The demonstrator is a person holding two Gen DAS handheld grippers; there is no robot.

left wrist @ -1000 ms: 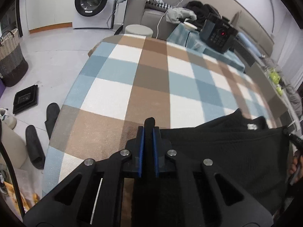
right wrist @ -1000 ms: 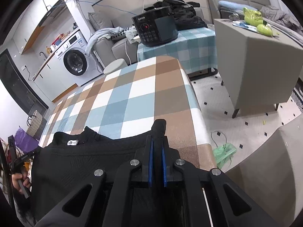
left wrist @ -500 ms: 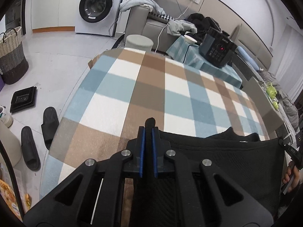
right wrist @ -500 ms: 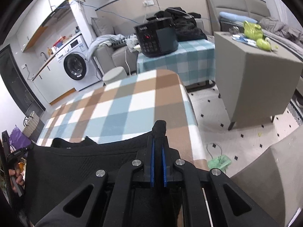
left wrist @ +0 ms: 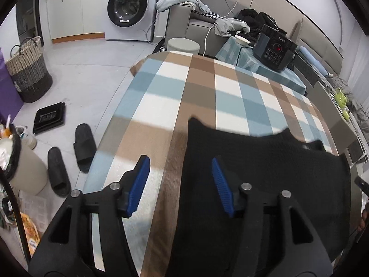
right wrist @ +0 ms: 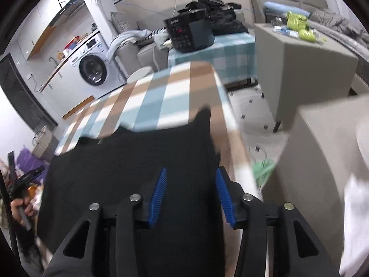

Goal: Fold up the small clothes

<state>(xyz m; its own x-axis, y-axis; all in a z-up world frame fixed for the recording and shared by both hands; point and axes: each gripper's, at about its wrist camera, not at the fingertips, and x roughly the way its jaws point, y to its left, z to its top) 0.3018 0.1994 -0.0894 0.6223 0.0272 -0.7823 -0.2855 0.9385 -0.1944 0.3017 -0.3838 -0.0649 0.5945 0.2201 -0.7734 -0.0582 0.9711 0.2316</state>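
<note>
A black knit garment (left wrist: 265,168) lies spread on the near end of a table with a blue, brown and white checked cloth (left wrist: 207,92). My left gripper (left wrist: 180,164) is open, with blue pads; it hovers over the garment's left edge and holds nothing. In the right wrist view the same garment (right wrist: 129,173) fills the lower middle. My right gripper (right wrist: 190,173) is open over the garment's right edge, near the table's right side, and holds nothing. This view is motion-blurred.
A black rice cooker (left wrist: 274,48) stands on a second checked table behind. A grey cabinet (right wrist: 304,69) stands to the right. On the floor at left are slippers (left wrist: 84,144), a bin (left wrist: 20,164), a woven basket (left wrist: 28,69) and a washing machine (left wrist: 131,7).
Both grippers were shut on the garment's upper corners; now both are open and have let it go. The garment lies flat on the cloth.
</note>
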